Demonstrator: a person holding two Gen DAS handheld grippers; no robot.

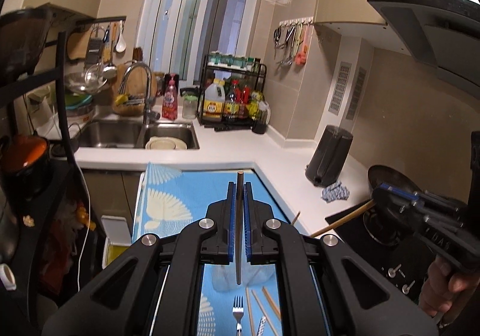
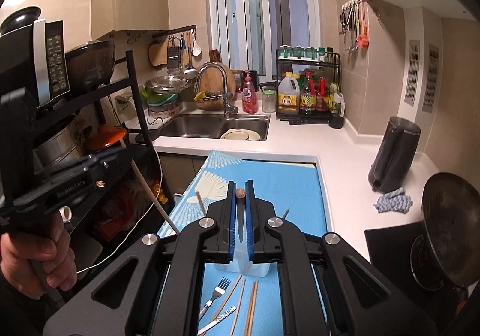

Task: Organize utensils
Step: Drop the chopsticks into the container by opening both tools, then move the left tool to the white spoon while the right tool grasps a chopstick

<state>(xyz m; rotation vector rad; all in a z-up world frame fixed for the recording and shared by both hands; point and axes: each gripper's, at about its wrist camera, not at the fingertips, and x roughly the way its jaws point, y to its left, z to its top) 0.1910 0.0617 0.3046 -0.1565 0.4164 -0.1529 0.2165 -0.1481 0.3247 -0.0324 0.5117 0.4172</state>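
Over the blue mat: both grippers hang above a kitchen counter corner, each clamping one chopstick.
Left gripper (image 1: 239,186): jaws drawn together on a dark chopstick (image 1: 239,231), which runs straight along the gap between the blue pads, its tip poking out past the fingertips.
Right gripper (image 2: 240,186): jaws pressed together on a second chopstick (image 2: 240,195); its round, speckled end shows at the fingertips and its dark shaft runs back between the pads.
Right gripper seen from the left camera: at the right edge (image 1: 387,189), with a light wooden stick (image 1: 342,222) reaching out of it down to the left, in front of the wok (image 1: 396,183).
Hands: a hand (image 1: 444,285) grips the right tool's handle; another hand (image 2: 36,255) grips the left tool's handle.
Blue mat (image 2: 288,186): patterned with pale fans, spread on the counter below both tools.
Clear container (image 2: 240,264): standing on the mat directly under the grippers, mostly hidden by them.
Utensils left on the mat: a fork (image 2: 216,294), a pair of wooden chopsticks (image 2: 252,306), a grey one (image 2: 237,303) beside them, and a striped handle (image 2: 222,318) near the bottom edge.
Sink (image 2: 192,125): double basin beyond the mat, with pale plates (image 2: 240,134) in the right basin.
Counter by the wall: a dark kettle (image 2: 393,152) with a blue cloth (image 2: 393,201) just beside it.
Rack of bottles (image 2: 309,89): in the far corner, next to the window.
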